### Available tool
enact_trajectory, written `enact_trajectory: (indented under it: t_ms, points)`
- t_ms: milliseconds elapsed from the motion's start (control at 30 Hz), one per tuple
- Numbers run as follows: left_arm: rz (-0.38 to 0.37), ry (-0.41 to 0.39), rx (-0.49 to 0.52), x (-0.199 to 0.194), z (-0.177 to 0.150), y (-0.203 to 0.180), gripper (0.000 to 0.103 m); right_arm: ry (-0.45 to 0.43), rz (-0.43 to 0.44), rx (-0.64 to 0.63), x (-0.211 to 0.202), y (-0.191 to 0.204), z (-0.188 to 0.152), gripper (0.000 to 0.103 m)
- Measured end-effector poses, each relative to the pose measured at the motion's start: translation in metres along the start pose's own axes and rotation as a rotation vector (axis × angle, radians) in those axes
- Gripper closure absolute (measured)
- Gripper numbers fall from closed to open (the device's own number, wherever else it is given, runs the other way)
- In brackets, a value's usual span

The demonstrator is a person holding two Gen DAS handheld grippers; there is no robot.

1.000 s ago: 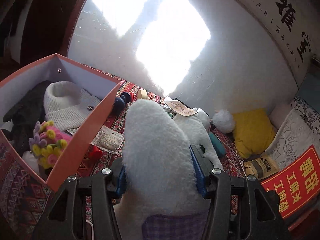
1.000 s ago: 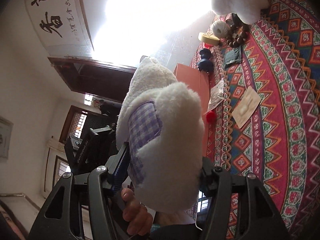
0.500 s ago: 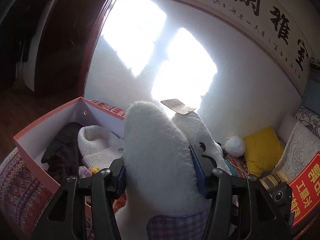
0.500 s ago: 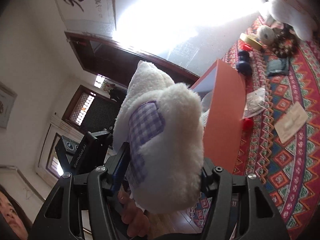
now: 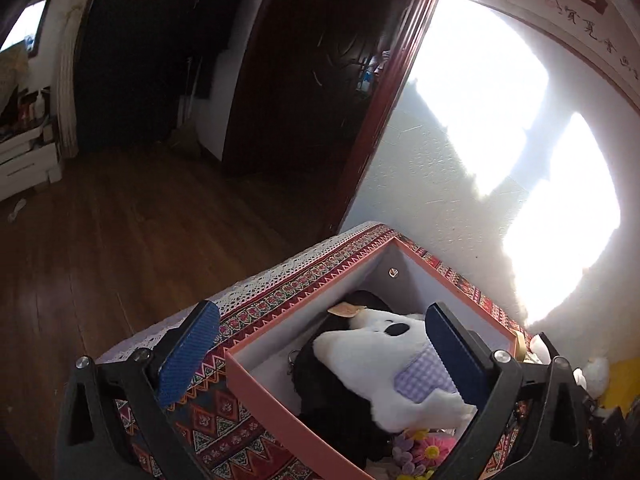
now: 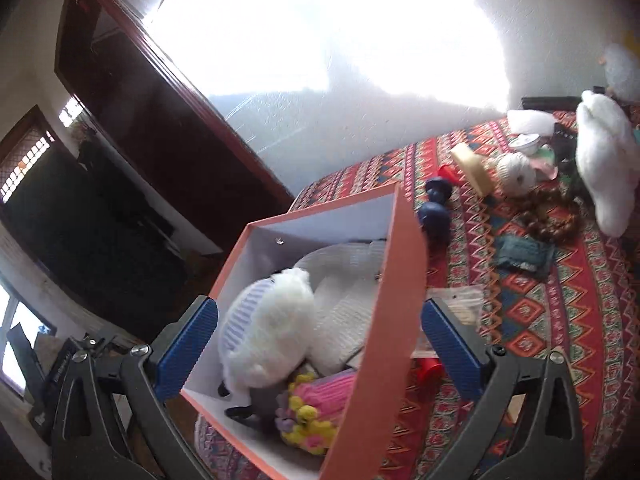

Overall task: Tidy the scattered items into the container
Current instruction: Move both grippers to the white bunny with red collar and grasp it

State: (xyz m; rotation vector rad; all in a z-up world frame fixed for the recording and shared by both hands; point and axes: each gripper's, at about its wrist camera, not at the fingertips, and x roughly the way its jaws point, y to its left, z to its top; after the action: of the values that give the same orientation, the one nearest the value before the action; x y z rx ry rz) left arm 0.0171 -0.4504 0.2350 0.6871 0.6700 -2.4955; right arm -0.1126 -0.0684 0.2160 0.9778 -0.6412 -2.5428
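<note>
Jaws on both the left gripper [image 5: 322, 354] and right gripper [image 6: 320, 346] are opening, clear of the white plush toy [image 5: 384, 364] that lies inside the orange box [image 6: 376, 344] at the near left of the patterned bedspread [image 6: 560, 312]. Scattered items remain far right of the box — the blue dumbbell [image 6: 436, 210] closest, long axis running near to far, likely the right gripper's reach.

Dark wooden floor [image 5: 120, 240] fills left of the left wrist view; dark doorway [image 5: 280, 80] with red-brown frame [image 5: 384, 92] upper centre. Sunlit white wall [image 5: 440, 184] at right, calligraphy scroll [image 5: 580, 8] upper right. Patterned red cloth [image 6: 540, 300] lower right, right wrist view.
</note>
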Motion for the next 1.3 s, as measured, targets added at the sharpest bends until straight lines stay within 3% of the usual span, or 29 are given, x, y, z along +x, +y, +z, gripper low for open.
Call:
enact_trajectory:
  t_ms: [133, 233, 433, 600, 733, 867, 967, 1067, 1233, 1267, 1300]
  points:
    - [-0.020, -0.031, 0.062, -0.006, -0.009, -0.020, 0.000, -0.068, -0.106, 0.002, -0.028, -0.045, -0.005, 0.001]
    - [-0.040, -0.027, 0.120, -0.016, -0.032, -0.056, 0.000, -0.116, -0.191, 0.003, -0.056, -0.079, -0.007, 0.001]
    - [-0.172, 0.017, 0.250, -0.024, -0.081, -0.137, 0.000, -0.171, -0.386, 0.040, -0.099, -0.156, -0.011, 0.001]
    - [-0.339, 0.143, 0.359, -0.023, -0.139, -0.221, 0.000, -0.192, -0.304, 0.205, -0.121, -0.228, -0.005, 0.001]
    - [-0.416, 0.195, 0.441, -0.014, -0.183, -0.293, 0.000, -0.215, -0.195, 0.382, -0.123, -0.285, -0.005, 0.001]
    - [-0.442, 0.228, 0.580, 0.008, -0.227, -0.369, 0.000, -0.241, -0.165, 0.499, -0.120, -0.327, 0.003, 0.001]
    - [-0.504, 0.274, 0.630, 0.030, -0.249, -0.420, 0.000, -0.268, -0.141, 0.535, -0.125, -0.345, 0.013, 0.001]
    - [-0.493, 0.274, 0.694, 0.051, -0.264, -0.466, 0.000, -0.311, -0.129, 0.561, -0.133, -0.356, 0.021, 0.001]
    - [-0.518, 0.366, 0.653, 0.102, -0.274, -0.515, 0.000, -0.291, -0.095, 0.588, -0.132, -0.368, 0.026, 0.001]
    - [-0.540, 0.378, 0.635, 0.108, -0.276, -0.523, 0.001, -0.290, -0.093, 0.591, -0.132, -0.369, 0.027, 0.001]
    - [-0.552, 0.390, 0.622, 0.114, -0.278, -0.529, 0.019, -0.288, -0.093, 0.590, -0.133, -0.370, 0.028, 0.001]
